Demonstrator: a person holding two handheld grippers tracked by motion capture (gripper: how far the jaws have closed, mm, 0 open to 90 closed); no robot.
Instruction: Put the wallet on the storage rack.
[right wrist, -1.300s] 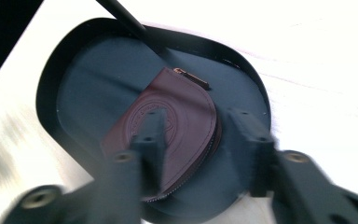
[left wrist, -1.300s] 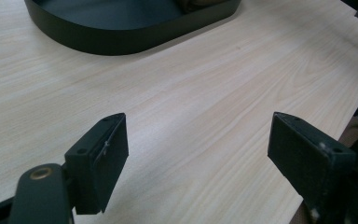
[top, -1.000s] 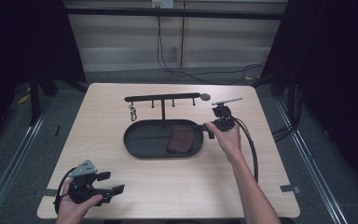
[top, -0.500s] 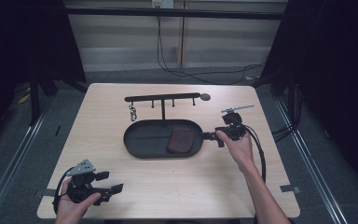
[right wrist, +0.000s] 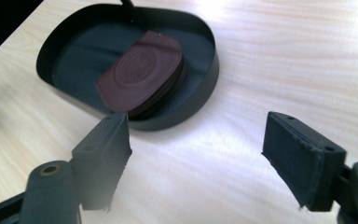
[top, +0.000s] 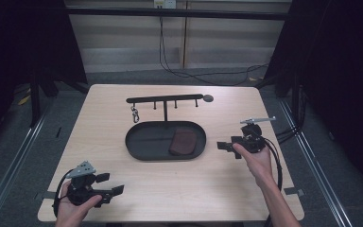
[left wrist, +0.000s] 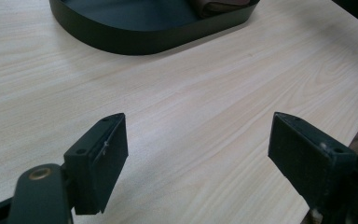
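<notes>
A black oval tray sits mid-table with a brown leather wallet lying in its right half. The wallet and the tray's rim also show in the right gripper view, beyond the jaws. My right gripper stands open just right of the tray, held by a hand, with nothing between its pads. My left gripper is open near the front left corner, over bare wood, its pads wide apart. The tray's front wall lies ahead of it.
A black rack with hooks rises from the tray's back; a small metal key ring hangs from its left hook. A round knob ends the bar at the right. Cables trail from both grippers. Bare wood surrounds the tray.
My right gripper has drawn back to the right, away from the tray's edge, and a little toward the front. The left gripper has stayed where it was.
</notes>
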